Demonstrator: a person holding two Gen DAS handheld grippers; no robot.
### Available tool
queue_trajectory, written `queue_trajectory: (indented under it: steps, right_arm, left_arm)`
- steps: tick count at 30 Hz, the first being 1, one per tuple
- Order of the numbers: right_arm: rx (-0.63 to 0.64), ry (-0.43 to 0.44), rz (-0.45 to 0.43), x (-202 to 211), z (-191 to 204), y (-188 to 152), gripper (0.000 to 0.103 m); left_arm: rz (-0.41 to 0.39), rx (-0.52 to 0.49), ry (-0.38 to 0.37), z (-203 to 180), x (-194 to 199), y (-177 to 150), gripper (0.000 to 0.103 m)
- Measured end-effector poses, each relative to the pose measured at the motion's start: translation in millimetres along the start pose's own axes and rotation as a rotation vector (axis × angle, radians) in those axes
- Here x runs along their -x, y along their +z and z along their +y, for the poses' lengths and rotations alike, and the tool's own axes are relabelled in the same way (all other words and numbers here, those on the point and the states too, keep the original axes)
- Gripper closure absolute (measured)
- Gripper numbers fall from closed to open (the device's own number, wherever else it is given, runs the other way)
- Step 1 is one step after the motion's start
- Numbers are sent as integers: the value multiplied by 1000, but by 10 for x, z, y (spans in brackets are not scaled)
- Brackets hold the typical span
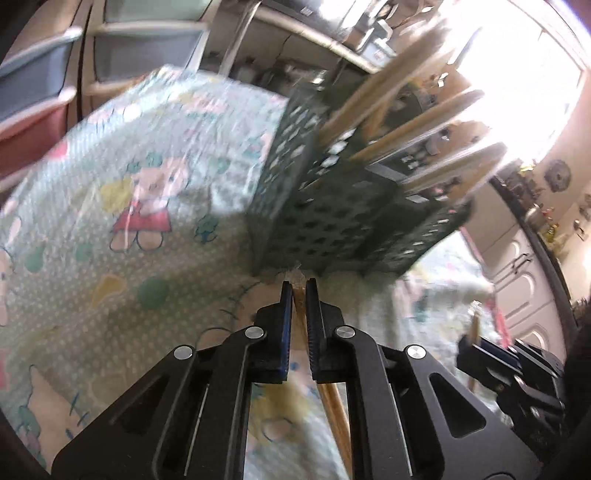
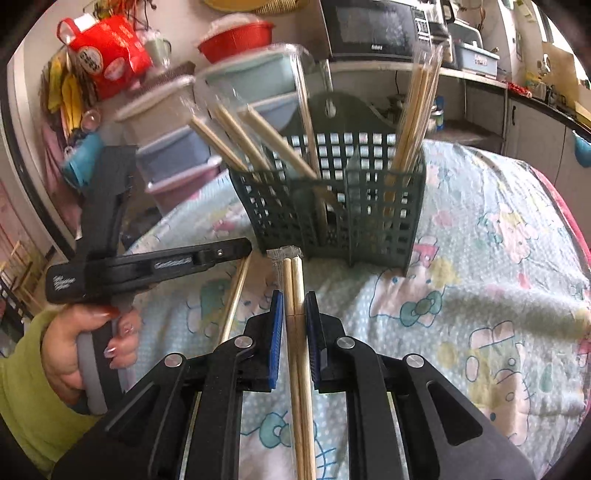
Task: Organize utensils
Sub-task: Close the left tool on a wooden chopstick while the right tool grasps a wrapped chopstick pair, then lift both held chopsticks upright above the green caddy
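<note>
A dark green perforated utensil basket stands on the cartoon-print tablecloth and holds several wrapped pairs of wooden chopsticks. It also shows, blurred, in the left wrist view. My right gripper is shut on a wrapped chopstick pair, tips just short of the basket's front. My left gripper is shut on another chopstick pair, close before the basket's base. In the right wrist view the left gripper sits at left with its chopsticks hanging below.
Stacked plastic drawers stand behind the table at left. A microwave sits on a shelf behind the basket. A red basket and a red bag are up at the back left. Cabinets line the right.
</note>
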State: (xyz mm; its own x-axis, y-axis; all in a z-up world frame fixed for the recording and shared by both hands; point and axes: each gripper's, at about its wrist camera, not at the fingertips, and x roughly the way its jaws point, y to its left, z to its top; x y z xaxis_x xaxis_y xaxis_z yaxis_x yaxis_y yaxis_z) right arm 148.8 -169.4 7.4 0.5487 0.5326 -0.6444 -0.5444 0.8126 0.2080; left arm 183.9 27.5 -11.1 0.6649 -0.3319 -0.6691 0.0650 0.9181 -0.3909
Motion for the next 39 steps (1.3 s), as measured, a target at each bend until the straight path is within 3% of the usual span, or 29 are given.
queue_trajectory:
  steps: [9,18,39]
  right_arm:
    - [-12,-16,-115,384,-48,78,93]
    - [-20,-52,-226,765,-74,111,96]
    - [-109,-157,-454,1348,-291,165,97]
  left_arm:
    - [-116,-86,-110,-441,607,42,101]
    - [-187,-151,-175,-746,895,142,101]
    - [-284,-249,-221,-1165,1170,420,101]
